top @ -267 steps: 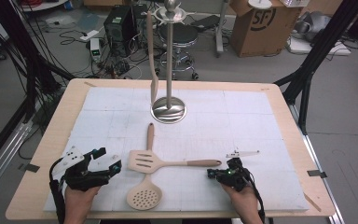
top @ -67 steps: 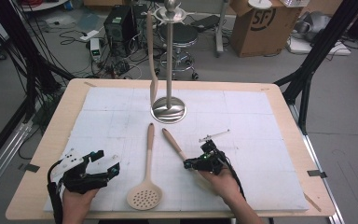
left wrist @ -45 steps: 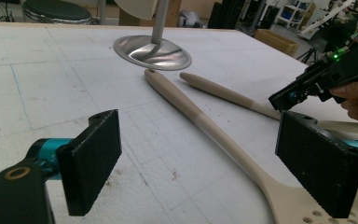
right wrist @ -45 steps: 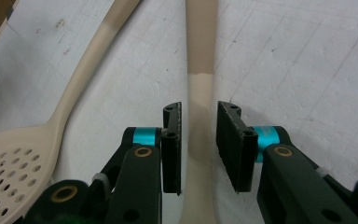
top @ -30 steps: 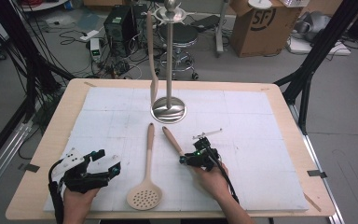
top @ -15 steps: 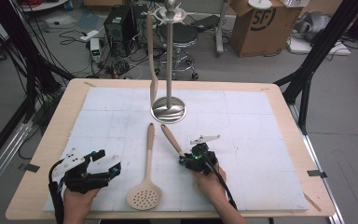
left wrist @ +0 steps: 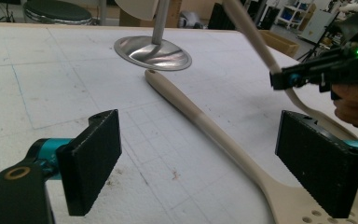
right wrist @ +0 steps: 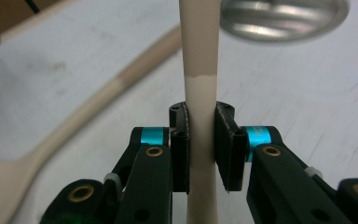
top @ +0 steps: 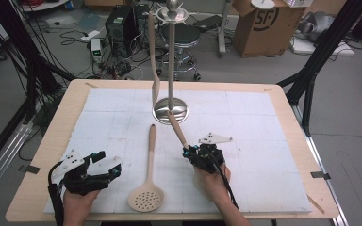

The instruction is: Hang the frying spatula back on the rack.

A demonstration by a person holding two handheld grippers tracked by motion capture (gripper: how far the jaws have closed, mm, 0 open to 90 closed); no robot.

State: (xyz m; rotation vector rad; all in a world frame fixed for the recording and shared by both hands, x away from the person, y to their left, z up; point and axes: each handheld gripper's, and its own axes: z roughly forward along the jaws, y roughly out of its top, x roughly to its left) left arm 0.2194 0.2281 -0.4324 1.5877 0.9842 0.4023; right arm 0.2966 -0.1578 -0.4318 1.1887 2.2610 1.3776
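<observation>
My right gripper (top: 194, 154) (right wrist: 200, 144) is shut on the pale wooden handle of a spatula (top: 177, 129) (right wrist: 199, 56). The handle rises off the mat and tilts toward the round metal base of the utensil stand (top: 170, 111) (right wrist: 282, 14). A perforated wooden skimmer (top: 147, 183) (left wrist: 200, 123) lies flat on the white mat, its handle pointing at the stand. My left gripper (top: 106, 164) (left wrist: 209, 158) rests open at the front left, its pads either side of the skimmer's handle in the left gripper view. Another wooden utensil (top: 152, 56) hangs from the stand's top.
The white mat (top: 264, 136) covers most of the wooden table (top: 45, 155). The stand's pole (top: 170, 56) rises at the middle back. Behind the table are a stool (top: 184, 35), a cardboard box (top: 259, 23), cables and black frame legs.
My right gripper took the spatula off the mat, carried it left toward the middle and raised its handle toward the stand. The left gripper and the skimmer stayed put.
</observation>
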